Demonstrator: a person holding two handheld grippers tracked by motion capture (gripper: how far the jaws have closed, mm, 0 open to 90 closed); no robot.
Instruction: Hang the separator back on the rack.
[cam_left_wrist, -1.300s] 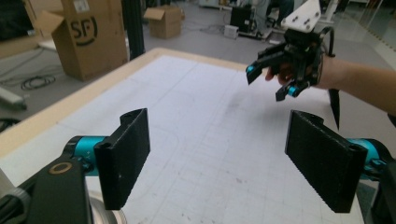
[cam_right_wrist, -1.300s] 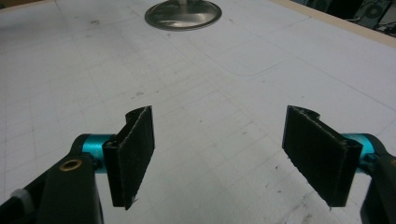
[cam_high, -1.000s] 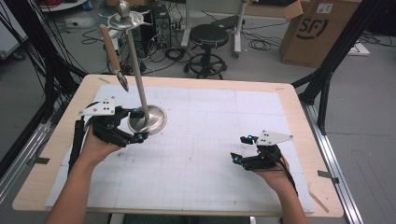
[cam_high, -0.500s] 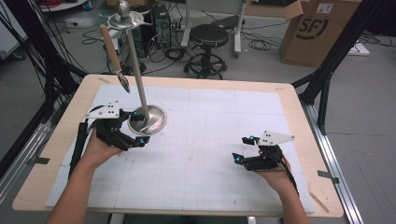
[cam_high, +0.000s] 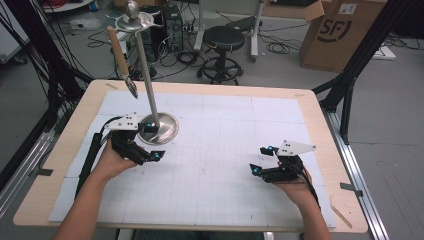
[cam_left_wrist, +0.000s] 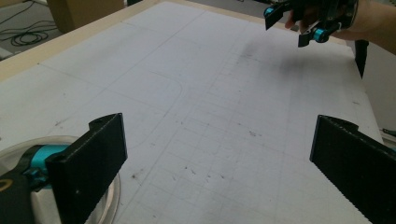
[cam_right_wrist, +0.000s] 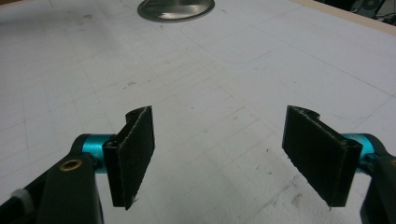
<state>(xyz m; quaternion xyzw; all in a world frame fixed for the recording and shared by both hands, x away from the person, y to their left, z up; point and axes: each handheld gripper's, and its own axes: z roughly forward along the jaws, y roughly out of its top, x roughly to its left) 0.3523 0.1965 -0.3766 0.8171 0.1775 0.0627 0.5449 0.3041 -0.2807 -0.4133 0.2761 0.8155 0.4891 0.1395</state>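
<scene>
A metal stand rests its round base (cam_high: 159, 129) on the white gridded mat (cam_high: 225, 130), left of centre. Its thin pole (cam_high: 145, 70) leans up to a small metal top plate (cam_high: 133, 21). A wooden-handled tool (cam_high: 119, 55) hangs from that plate, its metal tip pointing down. My left gripper (cam_high: 152, 143) sits just in front of the base, open and holding nothing. In the left gripper view the base (cam_left_wrist: 112, 198) shows behind the left jaw. My right gripper (cam_high: 261, 160) hovers open over the mat at the right front, also holding nothing. The base (cam_right_wrist: 176, 8) lies far ahead in the right gripper view.
The mat covers a wooden table (cam_high: 320, 125) framed by metal rails. Behind the table are a black stool (cam_high: 223, 40), a cardboard box (cam_high: 340, 30) and floor cables. The other hand's gripper (cam_left_wrist: 308, 18) appears far off in the left gripper view.
My left gripper has drifted slightly toward the table's front and right, staying by the stand base. The right gripper has barely shifted. Both stay open.
</scene>
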